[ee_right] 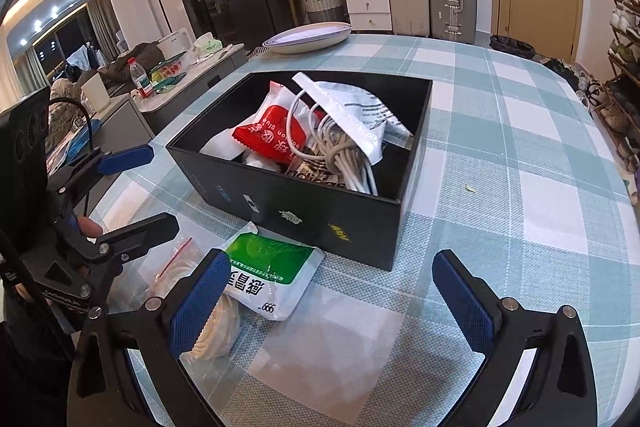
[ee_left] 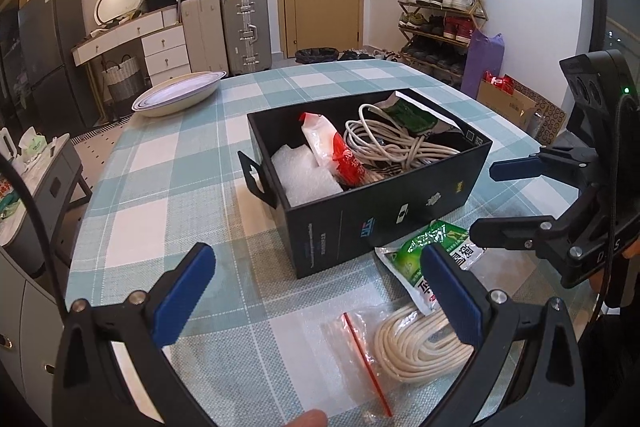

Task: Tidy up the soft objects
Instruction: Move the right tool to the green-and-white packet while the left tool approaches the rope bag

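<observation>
Blue-padded, the left gripper (ee_left: 316, 297) is held with jaws wide apart above the checked tabletop (ee_left: 168, 187); a bagged cord coil (ee_left: 416, 347) lies just under its right finger. The green-and-white sachet (ee_right: 268, 275) is seen between both grippers. The right gripper (ee_right: 332, 303) is likewise spread, empty, the black box (ee_right: 320, 215) ahead.

Checked tablecloth table (ee_left: 168, 163), black box (ee_left: 384, 211), green sachet (ee_left: 424, 247), bagged cord (ee_left: 416, 343), stacked plates (ee_left: 176, 95)
</observation>
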A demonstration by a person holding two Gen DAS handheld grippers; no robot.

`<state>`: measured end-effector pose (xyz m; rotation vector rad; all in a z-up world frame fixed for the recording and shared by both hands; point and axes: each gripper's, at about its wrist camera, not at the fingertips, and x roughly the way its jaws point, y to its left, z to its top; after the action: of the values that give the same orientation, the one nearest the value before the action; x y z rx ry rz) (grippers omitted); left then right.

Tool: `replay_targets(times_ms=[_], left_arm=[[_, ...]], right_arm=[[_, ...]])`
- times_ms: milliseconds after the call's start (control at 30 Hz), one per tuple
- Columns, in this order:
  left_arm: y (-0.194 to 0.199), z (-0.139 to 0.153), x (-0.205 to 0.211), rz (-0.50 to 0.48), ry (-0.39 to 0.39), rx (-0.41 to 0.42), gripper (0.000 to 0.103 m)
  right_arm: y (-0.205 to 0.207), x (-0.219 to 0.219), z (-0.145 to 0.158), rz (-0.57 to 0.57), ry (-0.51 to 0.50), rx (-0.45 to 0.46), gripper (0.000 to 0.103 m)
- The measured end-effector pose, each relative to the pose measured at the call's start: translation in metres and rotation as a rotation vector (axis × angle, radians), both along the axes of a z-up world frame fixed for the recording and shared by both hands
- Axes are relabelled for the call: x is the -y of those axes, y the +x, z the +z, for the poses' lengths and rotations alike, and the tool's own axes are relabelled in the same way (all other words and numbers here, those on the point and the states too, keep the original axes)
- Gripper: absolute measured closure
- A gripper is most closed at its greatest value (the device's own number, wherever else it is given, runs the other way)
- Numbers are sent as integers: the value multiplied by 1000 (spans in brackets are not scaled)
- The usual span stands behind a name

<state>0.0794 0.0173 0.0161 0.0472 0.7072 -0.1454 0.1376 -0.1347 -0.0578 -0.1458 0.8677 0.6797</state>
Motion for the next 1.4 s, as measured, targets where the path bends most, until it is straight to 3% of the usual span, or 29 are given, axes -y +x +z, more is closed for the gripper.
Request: replay_targets(times_ms=[267,800,1167,1267,1400], left_arm=[[2,-3,-4,3,-1,-23,0],[4,0,-19,24,-36,-14,0],[5,0,-21,30,-40,-12,0],[5,-1,-22,29,-39,-11,0],[5,-1,-21,28,-39,-11,0]], right_arm=[[7,-3,-16,-60,-128,7,0],[1,-20,-21,7,9,-140,2],[-5,-34,-20,43,63,-166,20],[-5,-38,-20,43,61,-159,27],[-4,-37,-19,34,44,-149,48]])
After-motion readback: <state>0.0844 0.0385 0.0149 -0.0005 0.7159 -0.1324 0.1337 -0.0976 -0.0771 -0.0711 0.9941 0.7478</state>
